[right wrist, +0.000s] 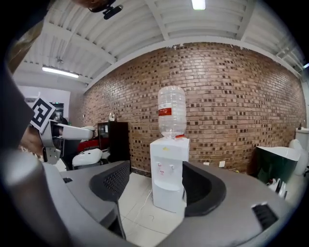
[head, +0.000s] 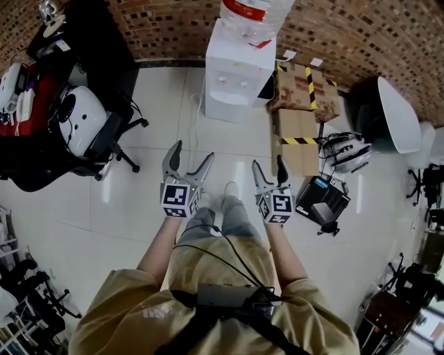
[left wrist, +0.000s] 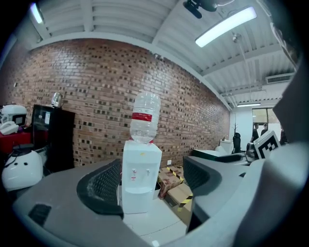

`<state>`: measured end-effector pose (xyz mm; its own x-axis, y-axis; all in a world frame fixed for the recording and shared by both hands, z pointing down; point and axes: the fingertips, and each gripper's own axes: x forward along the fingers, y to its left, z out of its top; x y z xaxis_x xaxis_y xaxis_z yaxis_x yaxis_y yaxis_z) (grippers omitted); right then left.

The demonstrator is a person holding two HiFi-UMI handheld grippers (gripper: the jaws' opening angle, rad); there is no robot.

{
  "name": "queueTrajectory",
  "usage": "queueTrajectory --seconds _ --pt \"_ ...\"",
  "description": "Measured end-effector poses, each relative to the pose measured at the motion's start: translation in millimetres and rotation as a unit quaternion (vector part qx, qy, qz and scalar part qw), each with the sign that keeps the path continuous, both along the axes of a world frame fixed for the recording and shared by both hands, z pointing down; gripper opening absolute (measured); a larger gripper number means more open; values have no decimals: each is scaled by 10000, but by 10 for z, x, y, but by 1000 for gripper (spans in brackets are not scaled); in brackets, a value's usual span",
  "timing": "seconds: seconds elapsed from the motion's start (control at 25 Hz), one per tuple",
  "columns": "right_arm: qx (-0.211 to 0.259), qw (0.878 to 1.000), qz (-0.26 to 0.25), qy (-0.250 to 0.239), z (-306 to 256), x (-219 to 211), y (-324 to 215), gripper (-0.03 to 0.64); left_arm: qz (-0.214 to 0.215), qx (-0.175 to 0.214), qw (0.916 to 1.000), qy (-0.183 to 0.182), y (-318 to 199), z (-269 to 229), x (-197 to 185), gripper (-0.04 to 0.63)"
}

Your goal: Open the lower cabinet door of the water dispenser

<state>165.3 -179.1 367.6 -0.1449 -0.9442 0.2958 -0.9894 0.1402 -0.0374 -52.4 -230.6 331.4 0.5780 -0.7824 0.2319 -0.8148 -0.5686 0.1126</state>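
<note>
Water dispenser, white, floor-standing; both tools well short of it.

Water dispenser stands on the tiled floor against the brick wall, upright, with a clear bottle upturned on top. Its lower cabinet door looks flush and shut. A thin cable trails from its base. Cardboard boxes with yellow-black tape sit just beside it on the right; a black chair stands well apart on the left. Left tool: jaws apart, nothing gripped. Right tool: jaws apart, nothing gripped. Both point at the dispenser, touching nothing.
</note>
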Motion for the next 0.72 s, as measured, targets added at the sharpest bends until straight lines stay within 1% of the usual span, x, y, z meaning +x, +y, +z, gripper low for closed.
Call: queueTrajectory --seconds 0.08,0.16,0.24,0.32,0.44,0.56,0.72 --pt "-112 9999 -96 -15 175 98 -248 350 -19 0 10000 -60 -189 83 104 391" --pt "-258 9993 -283 -24 412 156 -448 350 -44 -85 9998 -166 -323 232 202 391" --pt "-501 9975 -495 -69 770 201 -678 350 -47 -293 9993 -219 -487 457 288 391" --pt "-830 9945 -628 -124 1246 244 -947 350 -9 -496 9983 -317 -699 767 357 391" --pt "-1171 9903 -743 -86 2076 334 -1313 350 68 -640 9968 -478 -952 1397 449 391" --pt "-1247 9889 -800 -105 2920 515 -1690 350 145 -670 9958 -611 -1135 2153 563 391" --pt "-1340 9867 -918 2 4067 777 -2330 350 -6 -592 9961 -657 -1444 3060 587 391"
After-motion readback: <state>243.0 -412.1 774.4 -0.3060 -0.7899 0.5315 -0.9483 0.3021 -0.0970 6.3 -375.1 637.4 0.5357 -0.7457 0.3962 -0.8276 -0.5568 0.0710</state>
